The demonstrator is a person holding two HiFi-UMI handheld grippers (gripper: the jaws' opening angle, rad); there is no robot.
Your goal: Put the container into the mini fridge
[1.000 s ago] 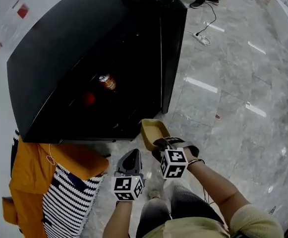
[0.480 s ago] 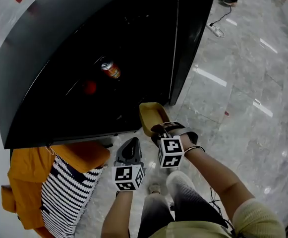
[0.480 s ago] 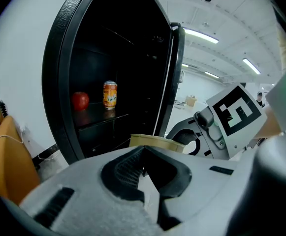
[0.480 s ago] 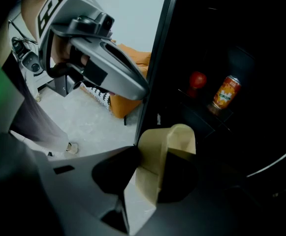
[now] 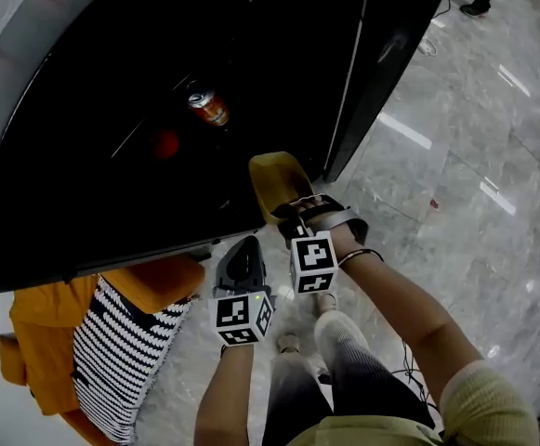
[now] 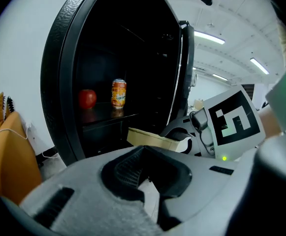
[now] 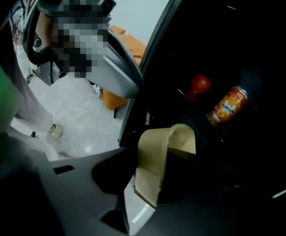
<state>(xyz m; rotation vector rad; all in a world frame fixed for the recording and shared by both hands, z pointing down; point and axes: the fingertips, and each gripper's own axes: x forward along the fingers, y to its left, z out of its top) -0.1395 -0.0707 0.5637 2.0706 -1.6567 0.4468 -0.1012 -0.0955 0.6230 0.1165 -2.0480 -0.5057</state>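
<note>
The black mini fridge stands open, its door swung out to the right. Inside, on a shelf, are an orange drink can and a red apple. My right gripper is shut on a tan paper container and holds it just at the fridge's front edge. The right gripper view shows the container clamped between the jaws, with the can and apple beyond. My left gripper is shut and empty, a little behind and left of the container.
An orange cloth and a black-and-white striped fabric lie on the floor left of the fridge. Pale marble floor stretches to the right. A person's leg and shoe are below the grippers.
Both grippers have moved forward and down toward the fridge opening. The container has gone with the right gripper, from in front of the fridge to its front edge. The view has drawn closer.
</note>
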